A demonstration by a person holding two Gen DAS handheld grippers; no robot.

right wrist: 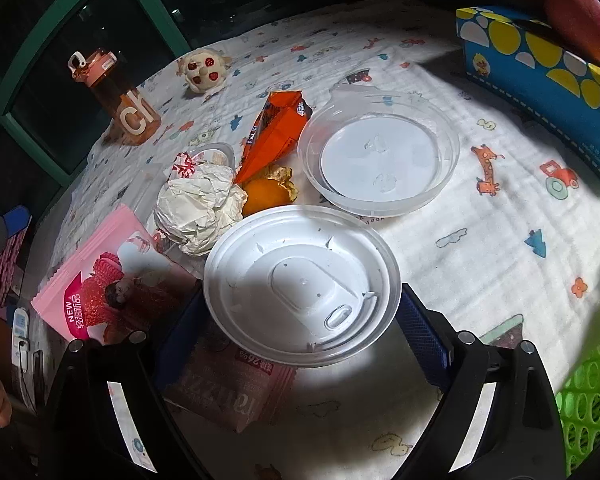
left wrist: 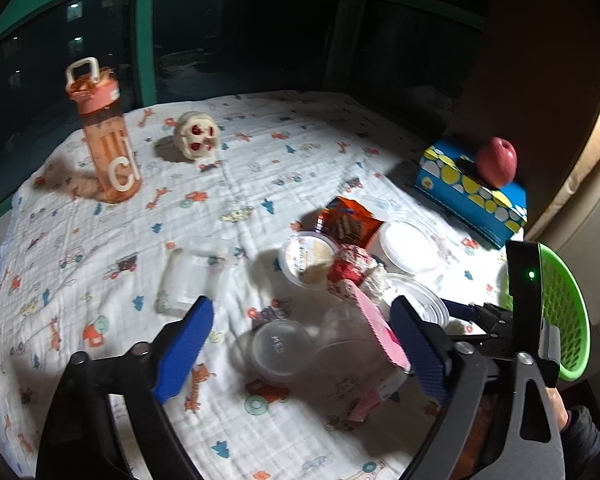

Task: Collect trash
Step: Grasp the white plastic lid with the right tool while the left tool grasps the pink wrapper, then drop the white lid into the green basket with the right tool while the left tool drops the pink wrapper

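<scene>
- A green basket [right wrist: 592,384] stands to the right of the right gripper [right wrist: 300,316]; its inside is cut off, so I cannot tell what it holds.
- The right gripper's jaws stand wide on either side of a white lid [right wrist: 300,280]; whether the pads press its rim is hard to tell.
- Just beyond the lid lies a clear dish [right wrist: 380,152], empty.
- Left of the lid: crumpled paper [right wrist: 200,204], an orange peel [right wrist: 268,192], an orange wrapper [right wrist: 276,132] and a pink packet [right wrist: 112,280].
- The left gripper [left wrist: 300,344] is spread wide above two clear cups [left wrist: 280,348]; its right finger touches the pink packet's edge.
- Ahead of it sits a small tub [left wrist: 310,258] with a printed lid; a clear bag [left wrist: 188,280] lies beyond its left finger.
- Far off stand a bottle [left wrist: 108,140] and a plush toy [left wrist: 196,134]; to the right, an apple [left wrist: 496,162] rests on a blue box [left wrist: 468,196].
- A second packet under the white lid is half hidden.
</scene>
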